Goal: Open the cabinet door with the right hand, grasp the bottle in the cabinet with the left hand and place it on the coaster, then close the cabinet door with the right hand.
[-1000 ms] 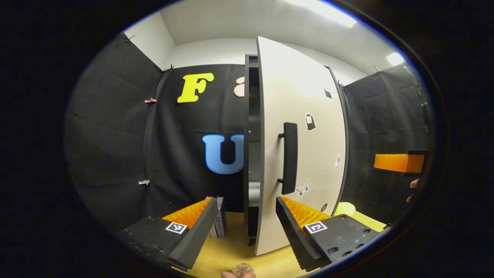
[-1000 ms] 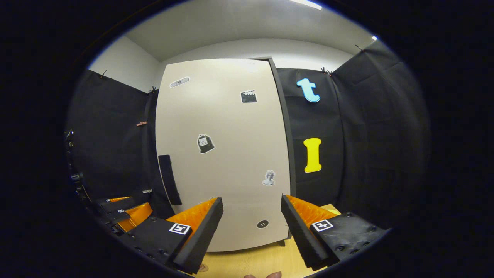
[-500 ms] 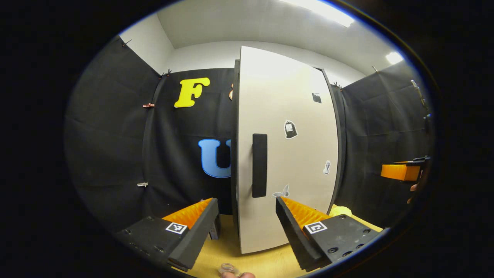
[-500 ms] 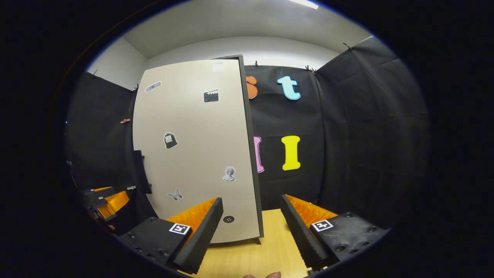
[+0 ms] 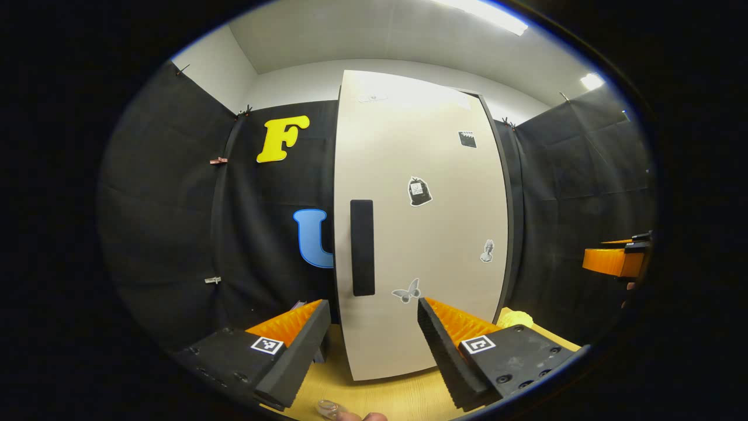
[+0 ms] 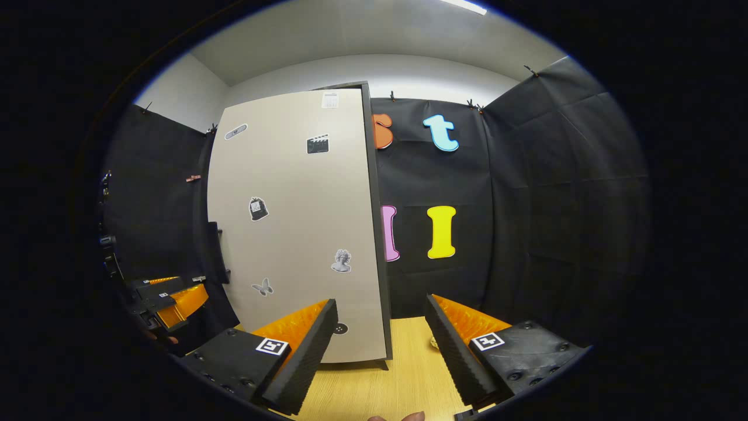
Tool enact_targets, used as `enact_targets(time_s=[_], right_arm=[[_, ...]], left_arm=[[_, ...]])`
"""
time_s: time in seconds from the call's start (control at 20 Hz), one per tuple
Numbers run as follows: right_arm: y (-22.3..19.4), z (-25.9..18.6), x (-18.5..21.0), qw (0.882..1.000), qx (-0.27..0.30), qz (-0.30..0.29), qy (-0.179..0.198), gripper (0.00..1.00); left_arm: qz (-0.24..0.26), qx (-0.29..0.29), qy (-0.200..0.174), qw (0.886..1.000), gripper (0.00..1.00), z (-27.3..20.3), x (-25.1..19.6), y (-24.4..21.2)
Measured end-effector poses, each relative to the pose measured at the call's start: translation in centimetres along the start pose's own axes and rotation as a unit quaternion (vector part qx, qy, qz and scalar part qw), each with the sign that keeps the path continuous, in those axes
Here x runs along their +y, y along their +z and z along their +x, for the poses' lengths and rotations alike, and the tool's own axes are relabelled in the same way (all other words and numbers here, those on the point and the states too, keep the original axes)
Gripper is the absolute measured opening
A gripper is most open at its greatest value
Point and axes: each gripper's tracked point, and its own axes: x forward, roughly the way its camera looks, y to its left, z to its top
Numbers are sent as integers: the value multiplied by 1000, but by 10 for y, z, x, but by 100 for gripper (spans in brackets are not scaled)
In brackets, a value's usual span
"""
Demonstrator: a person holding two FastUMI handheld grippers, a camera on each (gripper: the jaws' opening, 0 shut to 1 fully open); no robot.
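Note:
The tall cabinet's beige door (image 5: pixel 421 234) carries several stickers and lies flat against the cabinet front, with its black bar handle (image 5: pixel 362 247) at the left edge. My left gripper (image 5: pixel 371 351) stands open before it, holding nothing. A clear bottle's top (image 5: pixel 327 407) peeks in at the bottom edge beside a fingertip. My right gripper (image 5: pixel 613 261) shows at the far right. In the right gripper view the door (image 6: pixel 292 234) is on the left, the handle (image 6: pixel 213 251) seen side-on. My right gripper (image 6: pixel 380 351) is open and empty, away from the door. My left gripper (image 6: pixel 169 295) sits low on the left.
The cabinet stands on a light wooden table (image 5: pixel 403 397) whose top also runs under my right gripper (image 6: pixel 403 380). A pale yellow object (image 5: pixel 514 318) lies on the table to the right of the cabinet. Black cloth walls close in the booth behind and on both sides.
The door has swung from ajar to flat against the cabinet. The right gripper has drawn away from the door to the right. The bottle's top has slid left along the left view's bottom edge.

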Motion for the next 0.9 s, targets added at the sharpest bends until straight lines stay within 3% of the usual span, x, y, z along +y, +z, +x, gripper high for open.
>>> enact_targets(time_s=[0.9], right_arm=[[2,11,-4,1000,2,12,15,98]], left_arm=[[10,4,0,1000,95,15,-21,12]])
